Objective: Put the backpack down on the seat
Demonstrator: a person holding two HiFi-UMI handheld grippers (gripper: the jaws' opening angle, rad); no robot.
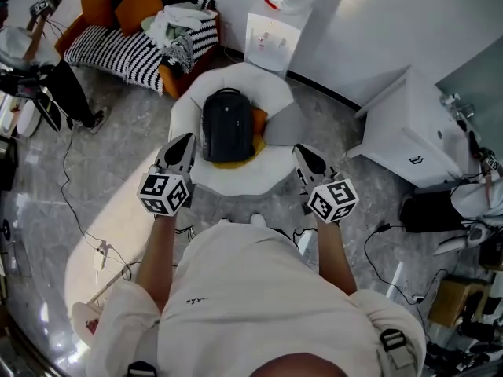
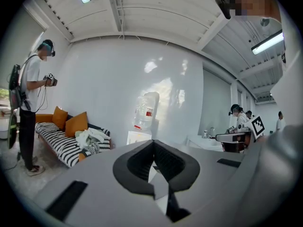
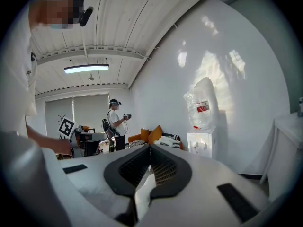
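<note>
The black backpack [image 1: 227, 124] stands upright on the round white seat [image 1: 236, 177], leaning on an orange cushion [image 1: 259, 121]. Neither gripper touches it. My left gripper [image 1: 182, 144] hovers over the seat's front left rim, just left of the backpack, jaws shut and empty. Over the seat's front right edge my right gripper [image 1: 303, 155] is shut too, with nothing in it. Both gripper views look over the room rather than at the seat: the left gripper [image 2: 152, 145] and the right gripper [image 3: 149, 150] each show their jaws pressed together. The backpack is hidden in both.
A striped sofa [image 1: 118, 47] with orange cushions and clothes stands at the back left, a water dispenser [image 1: 271, 36] behind the seat, a white cabinet [image 1: 409, 132] to the right. Cables [image 1: 71, 187] trail over the floor. A long white bench [image 1: 102, 242] lies at my left. A person [image 1: 23, 49] stands far left.
</note>
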